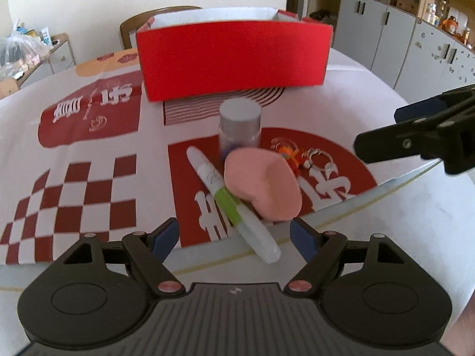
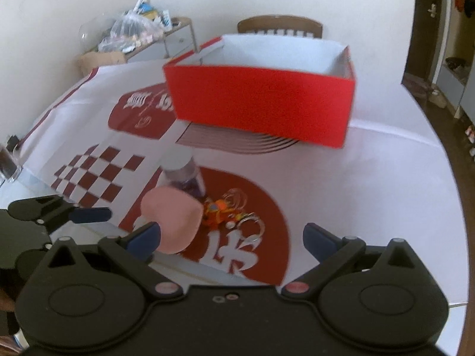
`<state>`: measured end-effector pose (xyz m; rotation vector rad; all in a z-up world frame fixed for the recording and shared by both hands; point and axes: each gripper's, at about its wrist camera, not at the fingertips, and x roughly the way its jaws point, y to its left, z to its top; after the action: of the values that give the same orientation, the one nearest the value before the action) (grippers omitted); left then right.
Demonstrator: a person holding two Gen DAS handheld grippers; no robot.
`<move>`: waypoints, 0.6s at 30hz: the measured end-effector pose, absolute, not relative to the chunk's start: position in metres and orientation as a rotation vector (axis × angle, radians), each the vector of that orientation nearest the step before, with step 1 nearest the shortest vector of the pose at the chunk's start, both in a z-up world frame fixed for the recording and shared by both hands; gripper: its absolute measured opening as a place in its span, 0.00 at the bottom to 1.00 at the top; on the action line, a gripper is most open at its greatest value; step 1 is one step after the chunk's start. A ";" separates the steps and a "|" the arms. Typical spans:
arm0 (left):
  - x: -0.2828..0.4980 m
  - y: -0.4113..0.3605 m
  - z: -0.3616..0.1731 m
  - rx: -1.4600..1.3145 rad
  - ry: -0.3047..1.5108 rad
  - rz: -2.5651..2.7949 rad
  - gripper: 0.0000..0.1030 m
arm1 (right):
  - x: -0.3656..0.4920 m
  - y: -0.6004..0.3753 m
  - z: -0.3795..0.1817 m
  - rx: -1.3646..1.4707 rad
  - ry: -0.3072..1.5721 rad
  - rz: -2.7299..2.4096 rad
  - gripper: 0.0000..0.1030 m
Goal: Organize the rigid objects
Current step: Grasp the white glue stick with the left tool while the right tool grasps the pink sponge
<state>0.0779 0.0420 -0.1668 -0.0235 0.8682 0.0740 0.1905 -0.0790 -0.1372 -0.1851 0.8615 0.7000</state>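
Observation:
A red open box [image 1: 234, 59] stands at the back of the table; it also shows in the right wrist view [image 2: 261, 103]. In front of it stand a small jar with a grey lid [image 1: 240, 124], a white and green marker [image 1: 231, 201], a pink bean-shaped object [image 1: 262, 190] and an orange keychain with rings [image 1: 299, 155]. My left gripper [image 1: 234, 237] is open just short of the marker and the pink object. My right gripper [image 2: 231, 237] is open, hovering above the keychain [image 2: 219, 213], with the pink object [image 2: 172, 219] by its left finger.
A patterned red and white cloth [image 1: 89, 178] covers the round table. A wooden chair [image 1: 133, 26] stands behind the box. Grey cabinets [image 1: 400, 38] line the right wall. A side table with bags [image 2: 133, 32] stands at the back left. A dark glass [image 2: 7, 163] sits at the left table edge.

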 end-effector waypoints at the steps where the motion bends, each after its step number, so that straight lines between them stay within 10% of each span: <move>1: 0.079 0.042 -0.170 -0.025 0.871 0.085 0.79 | 0.190 -0.075 -0.141 -0.182 0.874 0.702 0.98; 18: 0.091 0.047 -0.184 0.053 0.840 0.180 0.71 | 0.202 -0.018 -0.174 -0.163 1.013 0.732 0.82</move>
<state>0.0909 0.0465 -0.1841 0.0526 0.8401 0.1799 0.2016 -0.0183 -0.1739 -0.1630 1.0130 0.7320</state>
